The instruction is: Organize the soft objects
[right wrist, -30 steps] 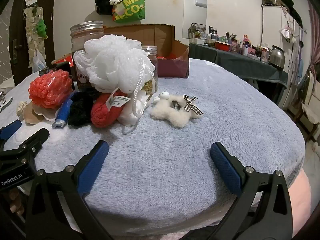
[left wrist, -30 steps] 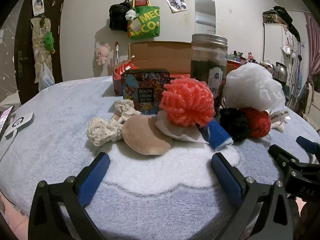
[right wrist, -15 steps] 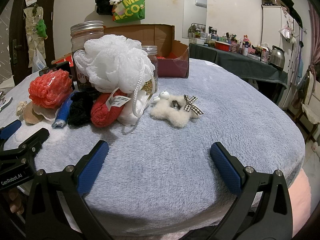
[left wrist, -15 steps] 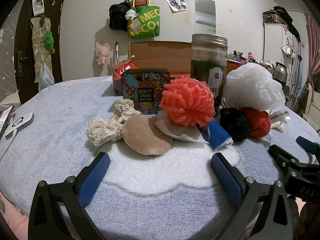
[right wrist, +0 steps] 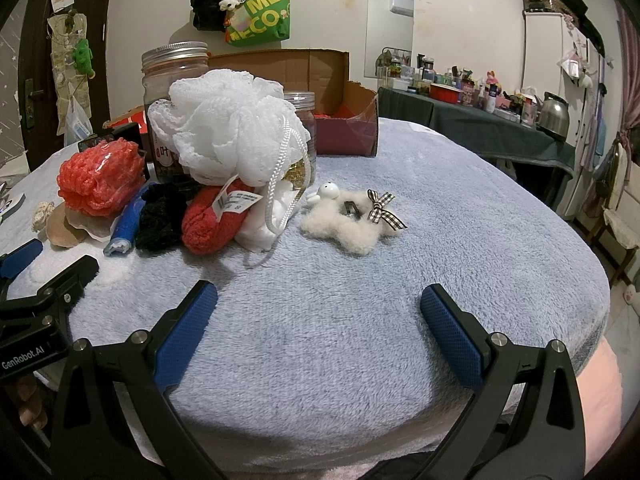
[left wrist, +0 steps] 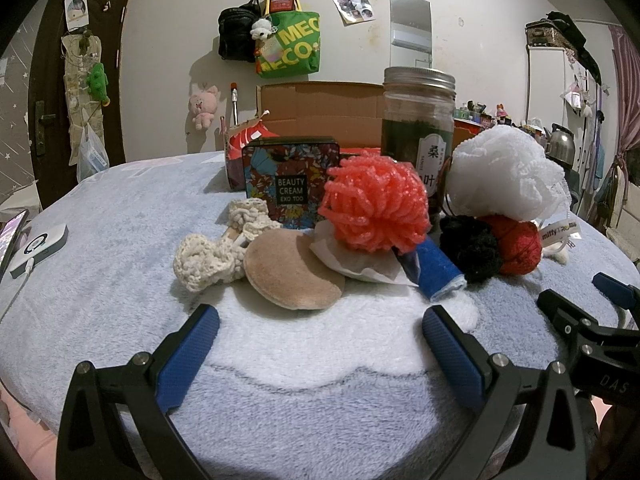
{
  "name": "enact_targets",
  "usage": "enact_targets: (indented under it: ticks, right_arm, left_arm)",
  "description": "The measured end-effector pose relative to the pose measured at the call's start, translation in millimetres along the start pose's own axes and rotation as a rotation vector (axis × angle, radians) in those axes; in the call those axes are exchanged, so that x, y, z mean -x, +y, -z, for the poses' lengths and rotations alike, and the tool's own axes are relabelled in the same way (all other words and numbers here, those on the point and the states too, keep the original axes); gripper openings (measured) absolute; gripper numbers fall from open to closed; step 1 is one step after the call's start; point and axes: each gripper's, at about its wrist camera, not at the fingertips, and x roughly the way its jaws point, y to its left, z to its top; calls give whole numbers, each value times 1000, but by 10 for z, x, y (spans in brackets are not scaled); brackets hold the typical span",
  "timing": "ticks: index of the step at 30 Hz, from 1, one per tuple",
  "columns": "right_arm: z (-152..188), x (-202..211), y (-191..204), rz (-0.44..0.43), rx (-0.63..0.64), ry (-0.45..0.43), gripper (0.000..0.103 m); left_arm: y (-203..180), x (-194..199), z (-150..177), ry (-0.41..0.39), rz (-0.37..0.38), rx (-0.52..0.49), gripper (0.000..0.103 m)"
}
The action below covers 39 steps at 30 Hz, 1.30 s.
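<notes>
Soft things lie in a heap on a pale blue fleece-covered table: a cream crochet piece, a tan round puff, a coral pom-pom, a blue roll, a black scrunchie, a red scrunchie and a white bath pouf. A fluffy cream clip with a checked bow lies apart in the right wrist view. My left gripper is open and empty, short of the puff. My right gripper is open and empty, short of the clip.
A glass jar, a "Beauty Cream" tin and an open cardboard box stand behind the heap. A white device lies at the left edge. A dark side table with a kettle stands at the right.
</notes>
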Motion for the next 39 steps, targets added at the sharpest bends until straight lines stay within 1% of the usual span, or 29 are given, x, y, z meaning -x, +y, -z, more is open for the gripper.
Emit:
enact_targets:
  ticks: [34,37,39]
  right_arm:
    - [-2,31,-6,-2,0,-1,103]
    - [2,-10,-6,-5,2,2,103]
    - [-7,-12,-9,-15,-2,8,103]
  left_arm:
    - [2,0,-3,2,2,-1,103]
    - [25,-16,-23,8,10,-5,103]
    - [52,1,-54,20,29,3,103]
